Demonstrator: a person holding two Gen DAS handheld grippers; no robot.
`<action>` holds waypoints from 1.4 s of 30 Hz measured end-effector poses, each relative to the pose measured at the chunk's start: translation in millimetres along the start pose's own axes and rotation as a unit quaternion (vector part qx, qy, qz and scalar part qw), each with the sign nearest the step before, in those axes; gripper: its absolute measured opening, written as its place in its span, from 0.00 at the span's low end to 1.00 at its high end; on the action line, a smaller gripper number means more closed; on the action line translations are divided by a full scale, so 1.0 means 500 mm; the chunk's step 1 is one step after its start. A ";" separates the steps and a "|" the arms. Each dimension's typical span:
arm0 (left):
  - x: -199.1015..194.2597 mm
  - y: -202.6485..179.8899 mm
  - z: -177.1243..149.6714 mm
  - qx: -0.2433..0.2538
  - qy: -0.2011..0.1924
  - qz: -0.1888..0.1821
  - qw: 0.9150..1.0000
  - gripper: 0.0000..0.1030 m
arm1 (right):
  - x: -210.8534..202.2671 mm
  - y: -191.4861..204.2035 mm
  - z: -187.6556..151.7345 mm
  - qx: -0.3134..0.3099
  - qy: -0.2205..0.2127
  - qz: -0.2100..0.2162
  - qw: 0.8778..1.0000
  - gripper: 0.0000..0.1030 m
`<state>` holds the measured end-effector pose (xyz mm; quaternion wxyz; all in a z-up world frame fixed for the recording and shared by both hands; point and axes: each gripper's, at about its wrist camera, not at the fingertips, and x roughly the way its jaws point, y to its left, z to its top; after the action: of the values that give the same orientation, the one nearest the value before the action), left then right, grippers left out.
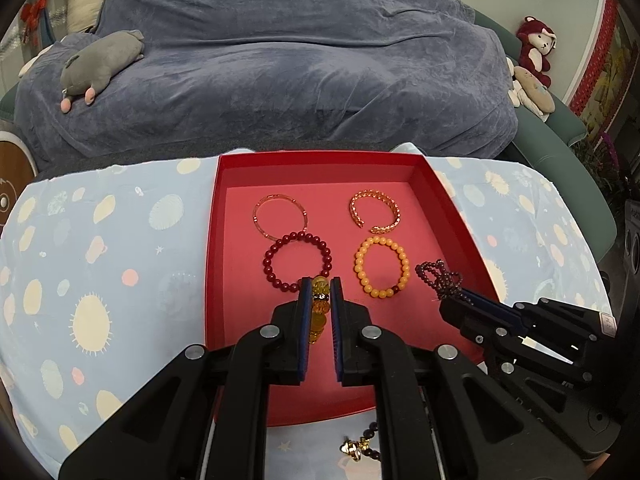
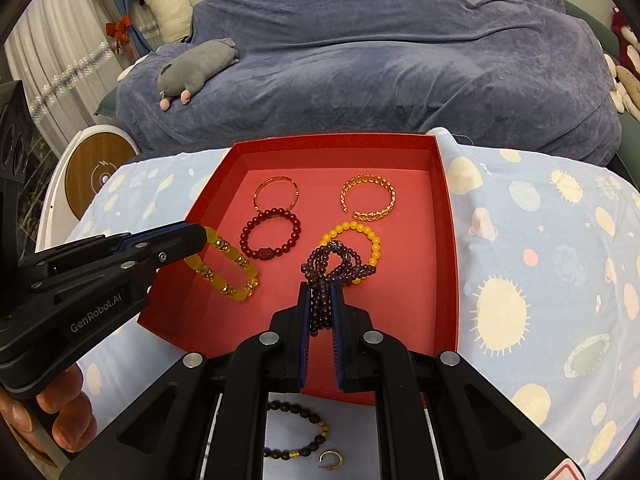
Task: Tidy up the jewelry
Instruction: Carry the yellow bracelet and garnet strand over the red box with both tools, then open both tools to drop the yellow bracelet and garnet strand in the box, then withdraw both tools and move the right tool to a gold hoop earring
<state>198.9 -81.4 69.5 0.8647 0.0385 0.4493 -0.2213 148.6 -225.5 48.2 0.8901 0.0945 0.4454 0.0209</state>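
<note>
A red tray (image 1: 316, 157) (image 2: 340, 139) on the patterned cloth holds a thin gold bangle (image 1: 280, 216), an open gold cuff (image 1: 375, 211), a dark red bead bracelet (image 1: 297, 266) and an orange bead bracelet (image 1: 382, 268). My left gripper (image 1: 320, 288) (image 2: 202, 236) is shut on a yellow amber bracelet (image 1: 320, 308) (image 2: 224, 270), held over the tray's near left part. My right gripper (image 2: 320, 292) (image 1: 460, 300) is shut on a purple bead string (image 2: 334, 264) (image 1: 438, 276), over the tray's near right.
A dark bead bracelet (image 2: 298, 430) and a small gold ring (image 2: 331, 460) lie on the cloth in front of the tray. A sofa under a blue-grey cover (image 1: 280, 60) with a grey plush toy (image 1: 100, 64) stands behind. A round wooden stool (image 2: 94, 172) is at the left.
</note>
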 end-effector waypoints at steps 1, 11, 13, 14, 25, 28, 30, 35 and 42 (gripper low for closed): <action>0.005 0.003 -0.002 -0.001 0.001 0.003 1.000 0.09 | 0.005 -0.001 0.001 0.000 0.002 -0.001 1.000 0.09; 0.046 0.017 -0.015 0.001 0.015 0.021 1.000 0.09 | 0.051 -0.013 -0.005 0.002 0.018 -0.012 1.000 0.09; 0.052 0.021 -0.016 0.001 0.017 0.025 1.000 0.09 | 0.058 -0.015 -0.008 0.003 0.020 -0.016 1.000 0.09; 0.055 0.023 -0.017 0.000 0.018 0.027 0.999 0.09 | 0.061 -0.017 -0.008 0.003 0.021 -0.019 1.000 0.09; 0.048 0.031 -0.029 -0.003 -0.003 0.053 0.999 0.44 | 0.048 -0.020 -0.007 -0.001 -0.005 -0.042 0.999 0.38; 0.040 0.028 -0.027 0.002 -0.007 0.054 0.999 0.45 | 0.039 -0.022 -0.007 0.001 -0.008 -0.040 0.999 0.38; 0.034 0.026 -0.025 0.003 -0.009 0.055 0.998 0.45 | 0.031 -0.022 -0.008 0.001 -0.010 -0.040 0.999 0.38; 0.011 0.026 -0.029 0.006 -0.015 0.055 0.998 0.45 | 0.006 -0.024 -0.017 0.002 -0.015 -0.042 0.999 0.38; -0.032 0.025 -0.054 0.001 -0.019 0.051 0.999 0.46 | -0.035 -0.019 -0.044 -0.005 -0.019 -0.047 0.999 0.38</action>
<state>175.4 -57.3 64.5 0.8831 0.0584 0.4302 -0.1778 120.0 -233.7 47.4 0.8989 0.0698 0.4322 -0.0206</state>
